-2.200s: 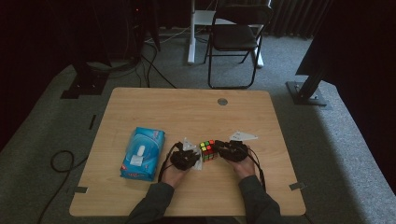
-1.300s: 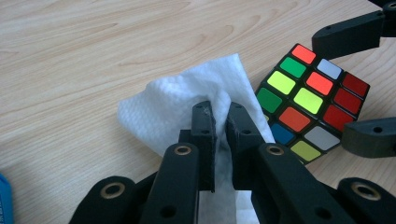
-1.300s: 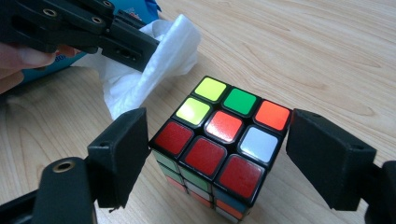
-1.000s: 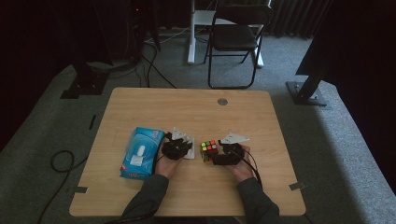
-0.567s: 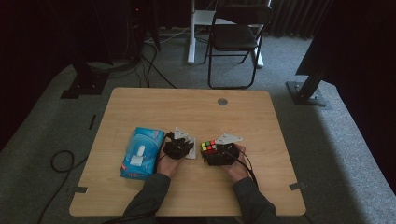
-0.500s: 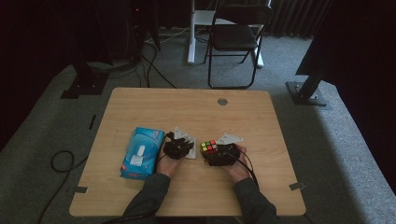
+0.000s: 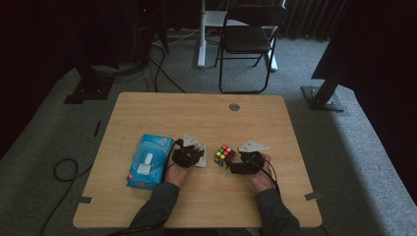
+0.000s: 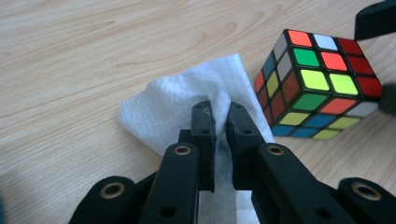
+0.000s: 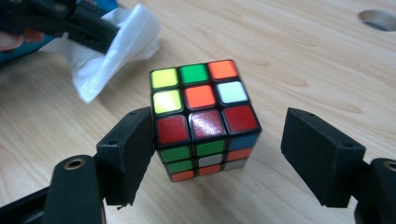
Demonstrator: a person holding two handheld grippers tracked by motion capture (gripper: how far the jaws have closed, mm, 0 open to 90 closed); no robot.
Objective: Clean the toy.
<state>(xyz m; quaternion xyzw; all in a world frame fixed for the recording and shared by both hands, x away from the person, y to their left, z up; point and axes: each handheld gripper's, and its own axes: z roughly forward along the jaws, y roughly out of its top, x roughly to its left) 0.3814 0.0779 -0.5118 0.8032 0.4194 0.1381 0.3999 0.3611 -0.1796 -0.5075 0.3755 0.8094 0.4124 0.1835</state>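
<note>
A scrambled colour cube (image 7: 224, 155) (image 8: 317, 86) (image 9: 204, 116) stands on the wooden table (image 7: 206, 118) between my two hands. My right gripper (image 7: 233, 166) (image 9: 233, 149) is open around it; the left jaw touches the cube's side, the right jaw stands apart. My left gripper (image 7: 197, 156) (image 8: 222, 122) is shut on a white tissue (image 8: 187, 100) (image 9: 119, 49), just left of the cube, with the tissue draped toward it.
A blue pack of wipes (image 7: 147, 160) lies left of my left hand. A round cable hole (image 7: 234, 106) sits at the table's back. A folding chair (image 7: 246, 39) and stand bases are on the carpet beyond.
My left hand went to the wipes pack and came back toward the cube holding a tissue. My right gripper shifted slightly left and then right with the cube.
</note>
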